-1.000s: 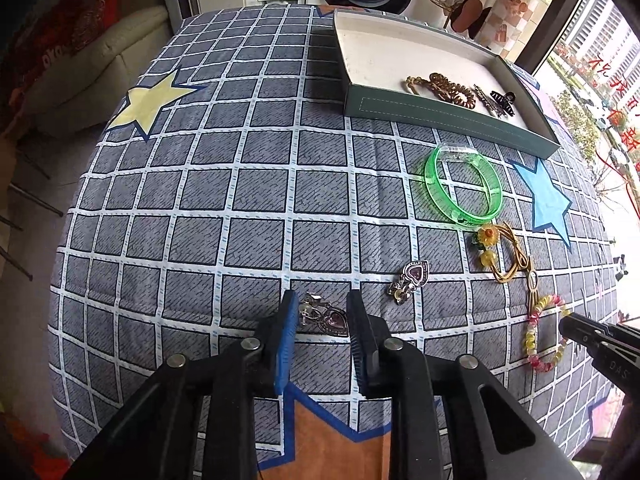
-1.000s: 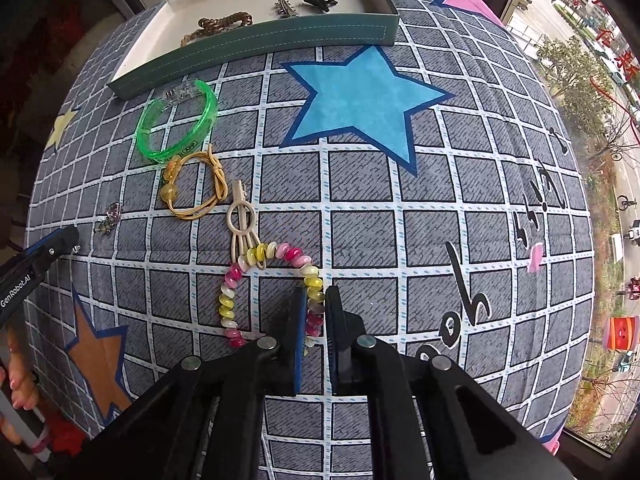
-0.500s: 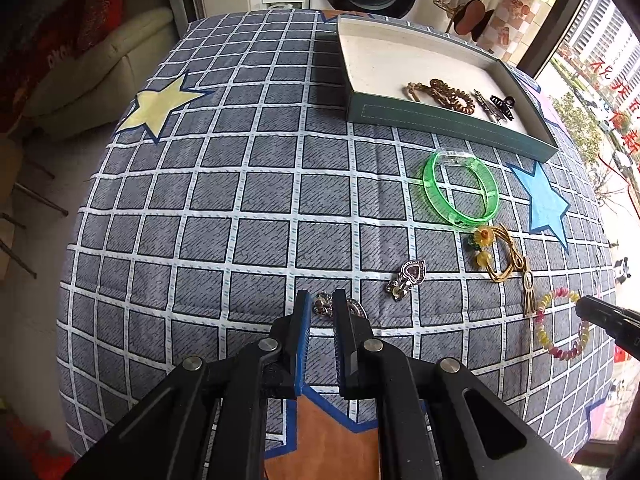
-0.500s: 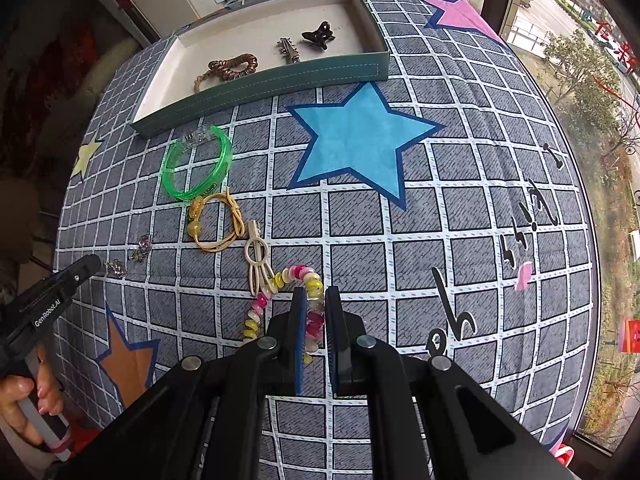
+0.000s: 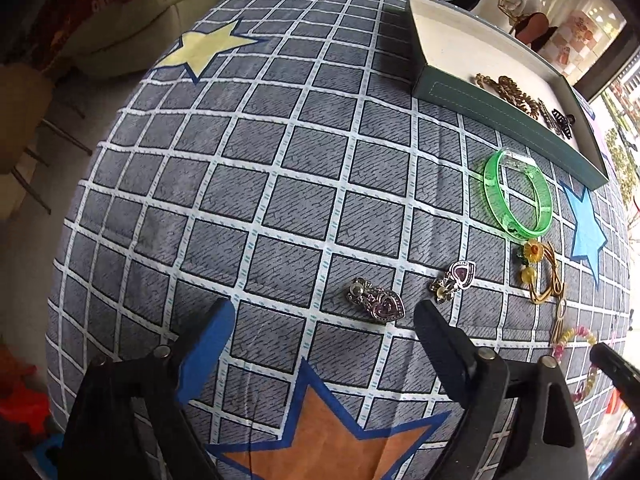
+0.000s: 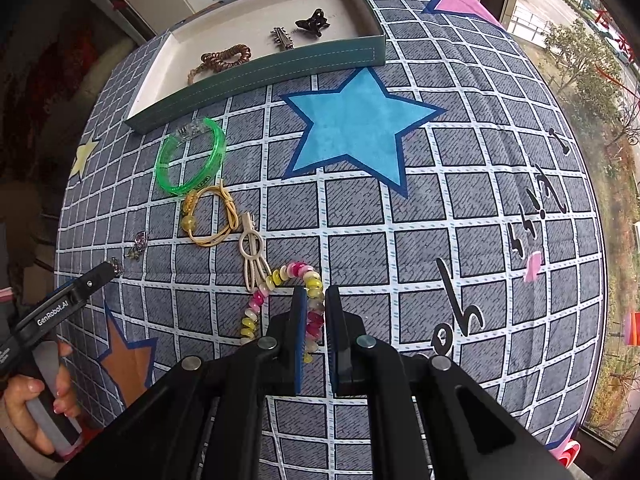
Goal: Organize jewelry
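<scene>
Left tongs [image 5: 324, 316] opening, right tongs [image 6: 316, 304] pinching bead bracelet [image 6: 310, 280].
Heart earring [image 5: 378, 304] lies loose between the spreading left jaws, on checked cloth [image 5: 240, 184].

Left gripper [image 5: 324, 312] jaws opening, heart brooch [image 5: 376, 303] released onto cloth

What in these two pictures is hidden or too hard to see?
- Beaded bracelet: right wrist view, its near part hidden behind the shut right hand-held gripper; left wrist view, cut off at the right edge.
- Two heart earrings: too small in the right wrist view.
- Tray: far corner cut off, left wrist view.
</scene>
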